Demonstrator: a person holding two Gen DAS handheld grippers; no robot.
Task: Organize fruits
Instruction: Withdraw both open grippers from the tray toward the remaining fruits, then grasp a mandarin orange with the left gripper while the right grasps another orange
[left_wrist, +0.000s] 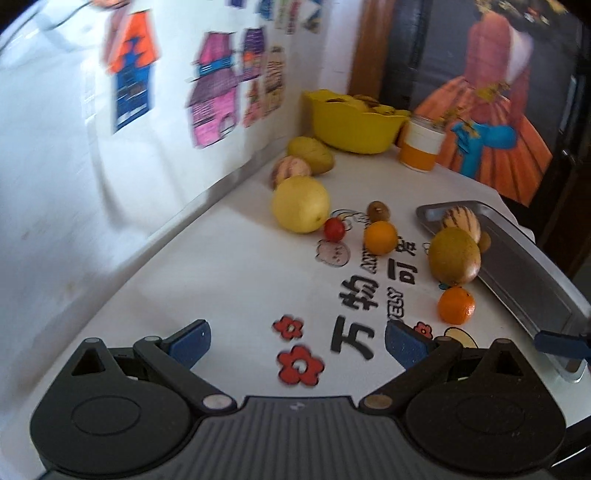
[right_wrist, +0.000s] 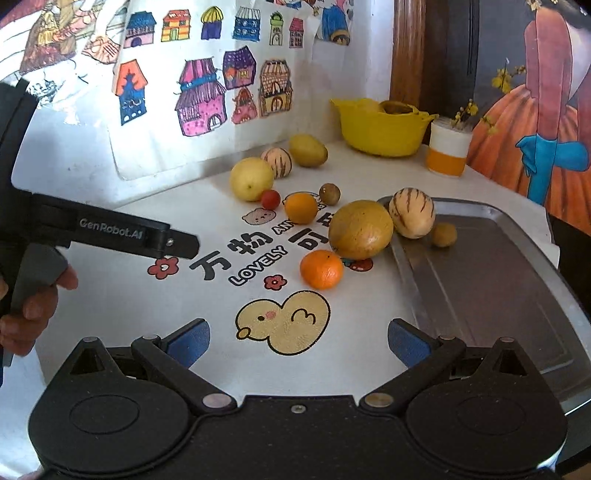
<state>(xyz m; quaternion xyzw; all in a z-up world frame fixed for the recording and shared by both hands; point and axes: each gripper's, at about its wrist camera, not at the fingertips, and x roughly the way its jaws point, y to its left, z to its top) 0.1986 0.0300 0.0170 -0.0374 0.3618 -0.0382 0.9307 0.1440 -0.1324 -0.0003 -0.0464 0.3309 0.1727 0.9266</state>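
Fruit lies scattered on a white printed tablecloth (right_wrist: 147, 295). A metal tray (right_wrist: 491, 280) on the right holds a striped melon (right_wrist: 412, 212) and a small kiwi (right_wrist: 444, 235). Against its left rim rests a big tan fruit (right_wrist: 360, 229), with a mandarin (right_wrist: 321, 268) in front. Farther back lie an orange (right_wrist: 301, 207), a cherry tomato (right_wrist: 270, 198), a kiwi (right_wrist: 330, 193), a yellow lemon-like fruit (right_wrist: 252, 178), a second striped melon (right_wrist: 277, 161) and a greenish fruit (right_wrist: 307, 149). My left gripper (left_wrist: 297, 341) and right gripper (right_wrist: 298, 341) both stand open and empty, well short of the fruit.
A yellow bowl (right_wrist: 380, 127) with fruit in it stands at the back by an orange-and-white cup (right_wrist: 447, 151). A wall with house drawings (right_wrist: 199, 99) runs along the left. A hand (right_wrist: 29, 306) holds the left gripper's handle (right_wrist: 110, 230) at the left.
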